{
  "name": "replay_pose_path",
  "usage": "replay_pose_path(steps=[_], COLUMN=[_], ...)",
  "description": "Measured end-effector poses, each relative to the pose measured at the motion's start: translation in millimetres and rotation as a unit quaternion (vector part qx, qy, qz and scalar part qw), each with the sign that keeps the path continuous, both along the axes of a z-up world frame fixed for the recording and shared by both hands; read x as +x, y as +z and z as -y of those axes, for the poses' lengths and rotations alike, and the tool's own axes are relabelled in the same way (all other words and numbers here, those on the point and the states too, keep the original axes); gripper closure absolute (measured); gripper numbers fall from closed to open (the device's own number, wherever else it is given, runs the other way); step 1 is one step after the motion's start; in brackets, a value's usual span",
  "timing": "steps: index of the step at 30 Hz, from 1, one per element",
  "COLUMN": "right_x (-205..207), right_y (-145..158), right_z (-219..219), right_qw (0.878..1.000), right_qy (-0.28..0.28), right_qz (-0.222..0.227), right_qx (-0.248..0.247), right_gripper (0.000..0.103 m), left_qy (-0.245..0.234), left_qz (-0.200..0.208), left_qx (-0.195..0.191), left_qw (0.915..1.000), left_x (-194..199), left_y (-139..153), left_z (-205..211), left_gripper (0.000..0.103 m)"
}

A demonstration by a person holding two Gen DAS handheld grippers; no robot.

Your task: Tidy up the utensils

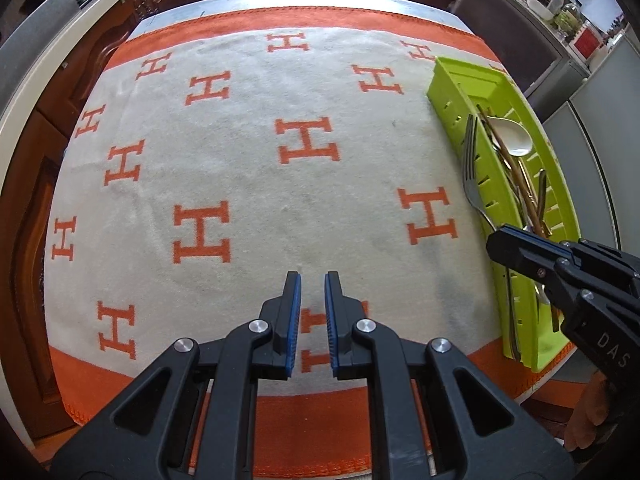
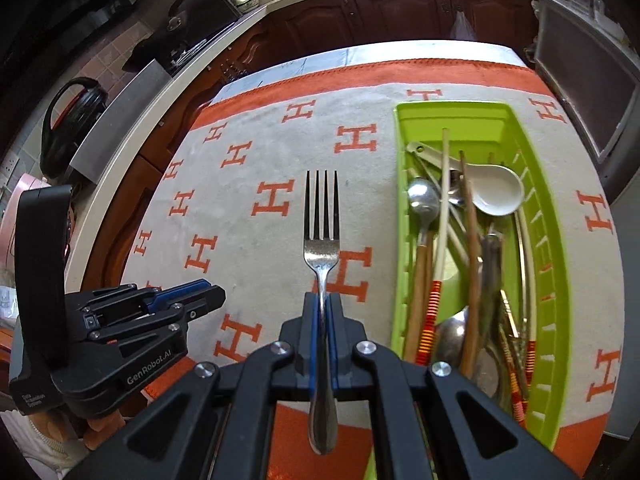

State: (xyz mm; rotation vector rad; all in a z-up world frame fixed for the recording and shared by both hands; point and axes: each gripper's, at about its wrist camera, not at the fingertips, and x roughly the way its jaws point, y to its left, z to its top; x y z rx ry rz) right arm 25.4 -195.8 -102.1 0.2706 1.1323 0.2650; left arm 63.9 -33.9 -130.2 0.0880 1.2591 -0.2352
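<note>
Gripping a steel fork (image 2: 322, 248) by its neck, the right gripper (image 2: 321, 300) hung over bare cloth (image 1: 240, 184) just left of the green tray's (image 2: 554, 280) rim. Beside it the left gripper (image 1: 313, 280) stood narrowly parted, empty, above open cloth.

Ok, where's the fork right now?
The fork is clamped by its handle in the right gripper, tines forward above the cloth, left of the green tray.
</note>
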Motion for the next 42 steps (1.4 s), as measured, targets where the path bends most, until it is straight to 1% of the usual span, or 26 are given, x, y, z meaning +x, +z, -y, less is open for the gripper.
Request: replay_pose_path(steps=[1,3,5,7,9,16,19,25,27,32,38,42], right_x=[-2.1,-5.6,-8.5,-10.0,-9.8,-5.8,-1.5,11.5,15.9,23.2,20.2,16.0], right_y=[2.9,7.9,11.5,13.6,13.1,5.8,1.8,-2.0,-3.0,-3.9,1.8,2.2], right_z=[6.3,16.9,26.4,35.9,43.7,62.0,64.7,60.4,57.9,53.1,45.7,41.3], right_qw=[1.0,1.0,0.999,0.999,0.998,0.995,0.993,0.993,0.993,0.996,0.996,0.997], right_qy=[-0.006,-0.02,-0.031,-0.043,-0.054,-0.081,-0.084,-0.072,-0.067,-0.063,-0.057,-0.055], right_qz=[0.002,0.006,0.008,0.008,0.005,-0.006,-0.01,-0.01,-0.011,-0.014,-0.005,-0.007], right_qx=[0.0,-0.001,-0.004,-0.011,-0.018,-0.055,-0.078,-0.09,-0.091,-0.068,-0.063,-0.059], right_gripper=[0.099,0.099,0.099,0.099,0.099,0.099,0.099,0.098,0.098,0.098,0.098,0.098], left_qy=[-0.008,-0.021,-0.03,-0.036,-0.043,-0.049,-0.051,-0.053,-0.052,-0.045,-0.032,-0.023], left_qz=[0.002,0.005,0.013,0.025,0.033,0.04,0.046,0.044,0.043,0.046,0.044,0.041], left_qx=[0.0,0.0,-0.003,-0.006,-0.006,-0.012,-0.007,-0.001,0.001,0.004,0.007,0.009], left_qw=[1.0,0.9998,0.9995,0.999,0.9985,0.998,0.9976,0.9976,0.9977,0.9979,0.9985,0.9988], left_x=[-0.7,-1.6,-2.2,-3.8,-2.5,4.1,5.5,9.0,9.0,9.1,9.2,8.1], left_y=[2.5,6.9,11.7,17.7,22.1,29.9,31.0,26.5,24.9,25.0,23.8,23.1], left_z=[6.9,19.0,29.7,39.0,48.3,69.1,76.2,80.7,80.4,75.4,65.6,59.9], left_gripper=[0.094,0.089,0.067,0.059,0.058,0.052,0.05,0.049,0.049,0.049,0.049,0.048])
